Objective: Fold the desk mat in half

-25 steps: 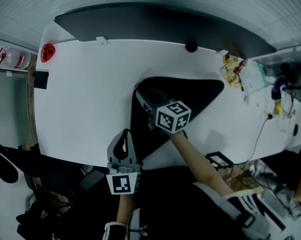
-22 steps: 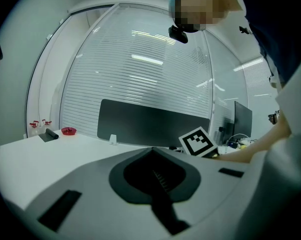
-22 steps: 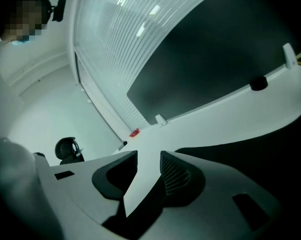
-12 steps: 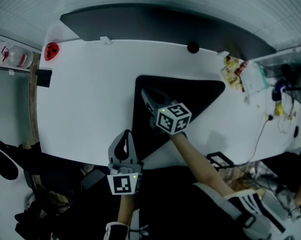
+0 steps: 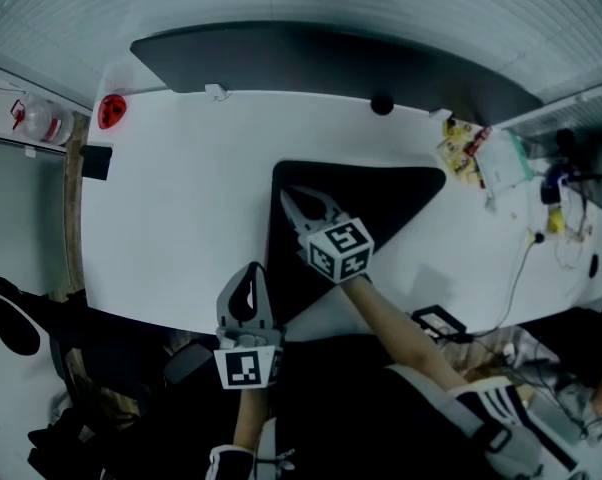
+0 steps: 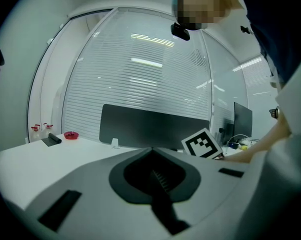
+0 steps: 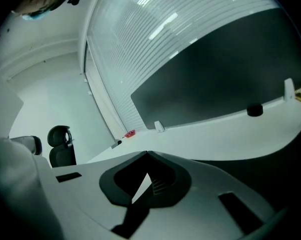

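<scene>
The right claw (image 5: 291, 198) has its two jaws together. They have just been closing, and in the right gripper view (image 7: 148, 154) no part of the mat shows between the pads, only a thin white slit of tabletop behind them. In the head view this claw sits low over the left part of the black desk mat (image 5: 381, 193), close to its far left corner. Its marker cube (image 5: 339, 250) and the bare forearm (image 5: 391, 328) of the person are behind it.

The left claw (image 5: 249, 270) is also closed, and in its own view (image 6: 151, 149) the jaws meet with nothing between them. It hovers at the near edge of the white tabletop (image 5: 181, 198), just beside the near left corner of the mat and apart from the right claw.

The mat lies on the tabletop in front of the person and looks three-cornered: a straight left edge, a straight far edge and one slanted edge that runs from the far right corner toward the near edge. In the right gripper view it is the dark area (image 7: 270, 169) to the right of the jaws.

Further away, a dark partition (image 5: 331, 58) stands along the far edge. A red object (image 5: 112, 110) is at the far left corner, a small black round object (image 5: 382, 103) is by the partition, and some coloured packets (image 5: 461, 143) are at the right
</scene>
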Action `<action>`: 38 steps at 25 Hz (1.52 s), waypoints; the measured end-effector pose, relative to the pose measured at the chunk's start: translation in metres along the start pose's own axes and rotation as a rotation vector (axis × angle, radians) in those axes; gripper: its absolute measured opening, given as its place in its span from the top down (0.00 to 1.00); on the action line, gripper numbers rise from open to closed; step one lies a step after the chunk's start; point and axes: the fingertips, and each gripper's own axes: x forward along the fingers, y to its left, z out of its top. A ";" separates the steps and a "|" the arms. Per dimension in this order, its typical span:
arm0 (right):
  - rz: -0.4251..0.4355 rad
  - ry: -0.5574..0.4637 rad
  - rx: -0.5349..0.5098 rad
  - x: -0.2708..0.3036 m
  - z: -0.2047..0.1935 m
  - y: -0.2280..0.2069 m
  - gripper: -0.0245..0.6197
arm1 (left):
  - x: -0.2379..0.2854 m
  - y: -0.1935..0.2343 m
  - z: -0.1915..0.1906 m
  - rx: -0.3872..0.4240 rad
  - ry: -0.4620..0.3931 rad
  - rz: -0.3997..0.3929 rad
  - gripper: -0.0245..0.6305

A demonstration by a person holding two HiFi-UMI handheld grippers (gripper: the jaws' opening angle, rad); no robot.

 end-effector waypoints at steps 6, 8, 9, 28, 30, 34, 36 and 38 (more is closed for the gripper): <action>-0.008 -0.060 -0.084 -0.029 0.029 0.002 0.96 | -0.007 -0.003 0.008 0.008 -0.026 0.008 0.96; -0.015 -0.078 -0.090 -0.041 0.036 0.001 0.96 | -0.010 -0.009 0.013 0.016 -0.043 0.003 0.96; -0.019 -0.086 -0.094 -0.046 0.039 0.000 0.96 | -0.011 -0.012 0.015 0.022 -0.050 -0.001 0.96; -0.027 -0.224 -0.201 -0.160 0.081 0.025 0.96 | -0.049 -0.064 0.037 0.077 -0.120 -0.017 0.96; -0.025 -0.238 -0.221 -0.174 0.085 0.027 0.96 | -0.056 -0.071 0.036 0.066 -0.116 -0.013 0.96; -0.017 -0.274 -0.225 -0.204 0.090 0.029 0.96 | -0.067 -0.087 0.038 0.059 -0.125 -0.010 0.96; -0.010 -0.283 -0.236 -0.219 0.090 0.031 0.96 | -0.072 -0.097 0.038 0.053 -0.140 -0.014 0.96; -0.010 -0.288 -0.244 -0.233 0.088 0.032 0.96 | -0.079 -0.107 0.035 0.055 -0.137 -0.017 0.96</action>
